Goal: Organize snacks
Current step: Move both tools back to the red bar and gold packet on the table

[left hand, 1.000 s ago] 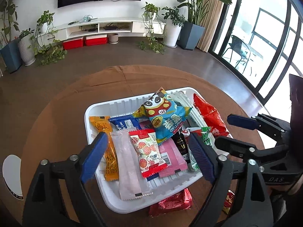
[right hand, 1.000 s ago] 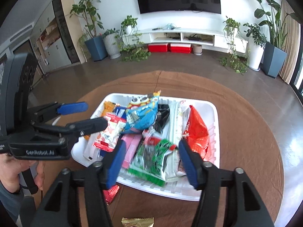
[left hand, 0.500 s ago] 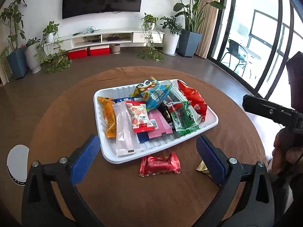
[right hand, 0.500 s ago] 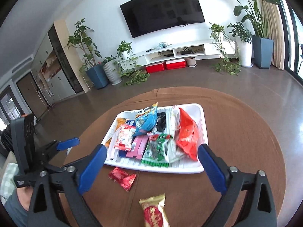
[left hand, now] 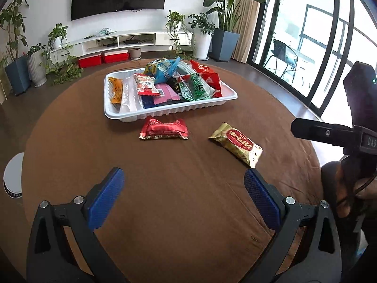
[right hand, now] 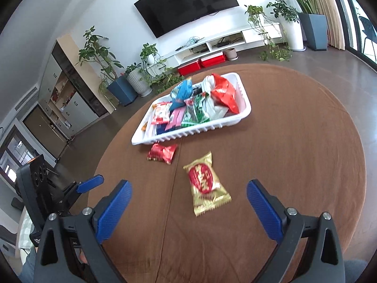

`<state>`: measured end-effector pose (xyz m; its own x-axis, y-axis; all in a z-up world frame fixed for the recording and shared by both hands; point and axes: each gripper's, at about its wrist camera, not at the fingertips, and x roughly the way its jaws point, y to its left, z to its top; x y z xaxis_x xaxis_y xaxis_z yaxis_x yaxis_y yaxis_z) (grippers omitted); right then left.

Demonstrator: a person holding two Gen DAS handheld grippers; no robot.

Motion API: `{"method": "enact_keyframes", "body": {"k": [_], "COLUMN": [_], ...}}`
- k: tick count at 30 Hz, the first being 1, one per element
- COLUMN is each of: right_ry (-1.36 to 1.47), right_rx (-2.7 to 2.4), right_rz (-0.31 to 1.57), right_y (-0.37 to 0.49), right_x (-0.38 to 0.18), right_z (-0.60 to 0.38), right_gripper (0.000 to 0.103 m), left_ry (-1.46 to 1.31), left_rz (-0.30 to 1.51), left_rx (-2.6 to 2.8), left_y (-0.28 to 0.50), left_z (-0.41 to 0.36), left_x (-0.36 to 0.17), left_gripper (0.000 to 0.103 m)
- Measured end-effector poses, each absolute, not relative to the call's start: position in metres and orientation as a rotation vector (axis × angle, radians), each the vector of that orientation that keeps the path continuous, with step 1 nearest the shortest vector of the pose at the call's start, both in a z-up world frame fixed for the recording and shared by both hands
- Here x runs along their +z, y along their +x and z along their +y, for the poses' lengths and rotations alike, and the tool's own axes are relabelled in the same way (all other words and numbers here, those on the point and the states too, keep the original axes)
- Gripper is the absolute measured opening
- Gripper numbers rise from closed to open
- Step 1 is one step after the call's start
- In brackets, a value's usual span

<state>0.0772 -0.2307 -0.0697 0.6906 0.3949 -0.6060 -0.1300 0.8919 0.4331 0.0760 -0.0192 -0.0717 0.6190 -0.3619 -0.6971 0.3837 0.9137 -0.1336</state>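
Note:
A white tray (left hand: 169, 112) (right hand: 195, 133) full of several snack packets stands on the far half of a round brown table (left hand: 165, 212) (right hand: 294, 153). Two packets lie loose on the cloth in front of it: a red one (left hand: 164, 129) (right hand: 162, 153) close to the tray's near wall, and a gold one with a red oval (left hand: 236, 142) (right hand: 205, 182) nearer me. My left gripper (left hand: 183, 181) hangs open over bare cloth, well short of both packets. My right gripper (right hand: 188, 195) is open too, the gold packet lying on the cloth just ahead between its fingertips, untouched.
A white round object (left hand: 13, 175) sits past the table's left edge. The right gripper's body and a hand (left hand: 346, 188) fill the left wrist view's right side. Potted plants, a low white TV shelf (left hand: 117, 40) and glass doors (left hand: 318, 47) ring the room.
Both grippers have pulled back from over the tray toward the table's near side and opened wider. The two loose packets have come into full view. The right gripper's view has rolled.

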Motion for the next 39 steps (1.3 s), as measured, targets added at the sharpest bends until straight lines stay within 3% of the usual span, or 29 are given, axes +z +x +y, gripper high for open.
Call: {"method": "enact_keyframes", "body": {"k": [7, 25, 39], "right_ry": [0.361, 0.283, 0.276], "right_rx": [0.305, 0.277, 0.33], "right_rz": [0.766, 0.8, 0.846], "right_y": [0.06, 0.063, 0.074], "right_x": [-0.076, -0.078, -0.084], "right_z": [-0.223, -0.224, -0.228], "right_gripper": [0.1, 0.1, 0.1], "left_ry": [-0.045, 0.008, 0.547], "left_rz": [0.931, 0.919, 0.881], "left_rx": [-0.345, -0.295, -0.757], "left_y": [0.077, 0.086, 0.145], "left_z": [-0.011, -0.004, -0.057], "left_x": [-0.084, -0.078, -0.072], "left_gripper": [0.103, 0.103, 0.102]}}
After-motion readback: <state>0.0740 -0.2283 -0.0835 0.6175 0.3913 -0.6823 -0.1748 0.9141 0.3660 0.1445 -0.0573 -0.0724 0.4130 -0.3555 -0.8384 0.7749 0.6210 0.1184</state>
